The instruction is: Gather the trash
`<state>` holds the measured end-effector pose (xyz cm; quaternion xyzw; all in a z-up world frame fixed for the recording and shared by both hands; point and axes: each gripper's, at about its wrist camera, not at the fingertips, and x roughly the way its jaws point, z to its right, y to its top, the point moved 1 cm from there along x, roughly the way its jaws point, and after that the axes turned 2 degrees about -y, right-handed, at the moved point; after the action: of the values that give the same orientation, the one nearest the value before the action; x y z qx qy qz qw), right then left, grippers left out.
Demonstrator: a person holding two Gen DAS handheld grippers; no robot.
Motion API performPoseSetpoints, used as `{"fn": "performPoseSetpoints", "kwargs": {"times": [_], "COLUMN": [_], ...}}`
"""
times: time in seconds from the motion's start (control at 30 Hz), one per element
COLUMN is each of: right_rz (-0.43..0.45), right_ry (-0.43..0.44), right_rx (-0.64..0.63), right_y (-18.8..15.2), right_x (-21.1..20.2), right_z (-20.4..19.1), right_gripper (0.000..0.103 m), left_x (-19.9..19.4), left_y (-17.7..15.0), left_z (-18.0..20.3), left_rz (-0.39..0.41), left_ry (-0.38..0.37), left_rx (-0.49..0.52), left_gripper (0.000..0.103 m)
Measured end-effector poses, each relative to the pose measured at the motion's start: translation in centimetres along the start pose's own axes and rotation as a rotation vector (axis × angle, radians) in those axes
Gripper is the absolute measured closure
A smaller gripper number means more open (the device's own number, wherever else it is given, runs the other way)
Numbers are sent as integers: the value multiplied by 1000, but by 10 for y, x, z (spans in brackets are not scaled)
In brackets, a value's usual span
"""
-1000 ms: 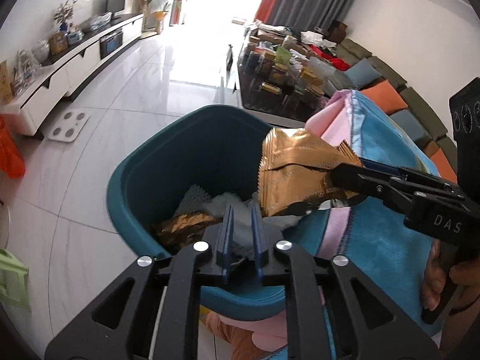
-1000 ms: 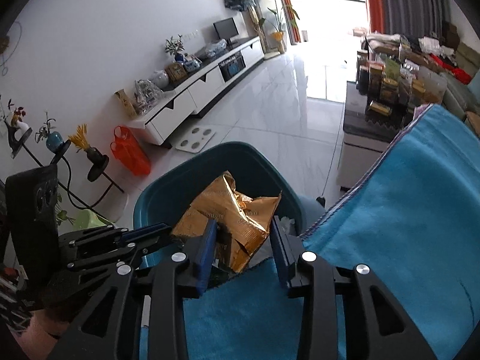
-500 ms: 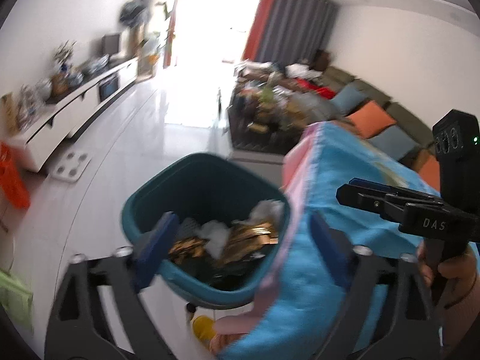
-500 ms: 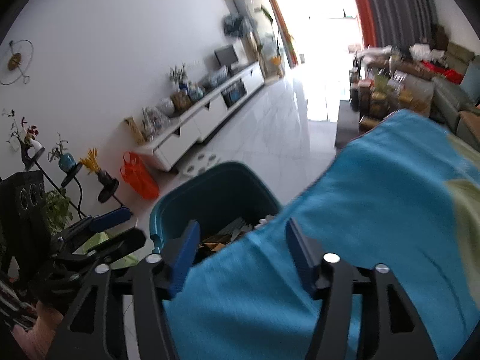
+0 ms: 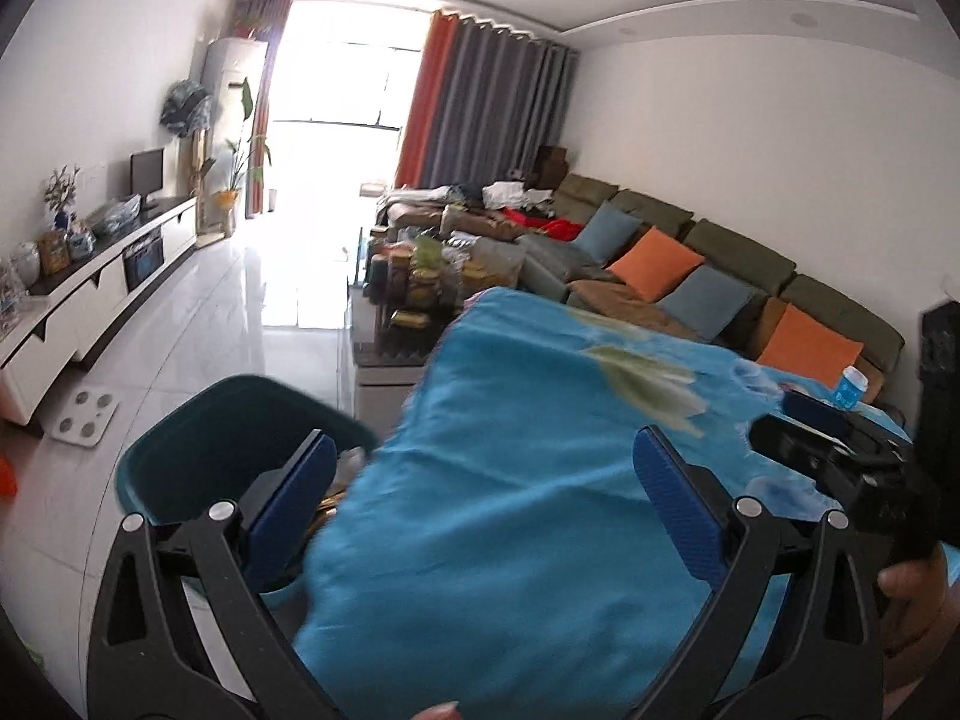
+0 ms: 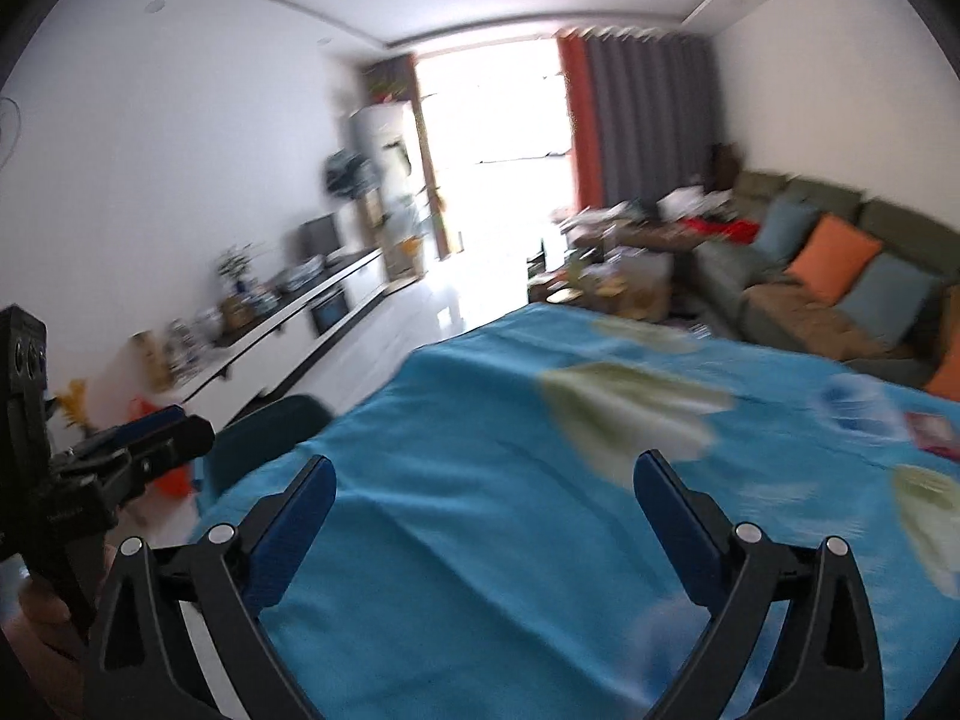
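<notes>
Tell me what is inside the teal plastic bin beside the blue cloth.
Little shows. In the left wrist view the teal plastic bin reveals only a sliver of pale and gold trash by the blue cloth; cloth and left gripper cover the rest.

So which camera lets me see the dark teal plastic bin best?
The left wrist view: the dark teal plastic bin shows its open rim and inside wall beside the blue cloth. The right wrist view shows only a blurry sliver of it behind the cloth's edge.
</notes>
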<state>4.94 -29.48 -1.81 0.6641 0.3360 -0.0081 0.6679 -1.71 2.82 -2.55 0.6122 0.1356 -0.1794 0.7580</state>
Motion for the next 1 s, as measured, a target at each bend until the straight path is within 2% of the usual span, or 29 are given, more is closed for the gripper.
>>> {"fn": "performPoseSetpoints", "kwargs": {"times": [0.23, 0.43, 0.67, 1.0], "right_rz": [108, 145, 181, 222], "right_ry": [-160, -236, -285, -323], "right_rx": [42, 71, 74, 86], "right_y": [-15, -27, -33, -37], "right_x": [-47, -69, -83, -96], "right_z": [37, 58, 67, 73], "right_gripper": [7, 7, 7, 7], "left_x": [10, 11, 3, -7], "left_y": [5, 3, -2, -2], "left_z": [51, 84, 100, 105], "left_rz": [71, 121, 172, 200], "left_ry": [10, 36, 46, 33], "left_rx": [77, 123, 156, 167], "left_gripper": [6, 6, 6, 6]}}
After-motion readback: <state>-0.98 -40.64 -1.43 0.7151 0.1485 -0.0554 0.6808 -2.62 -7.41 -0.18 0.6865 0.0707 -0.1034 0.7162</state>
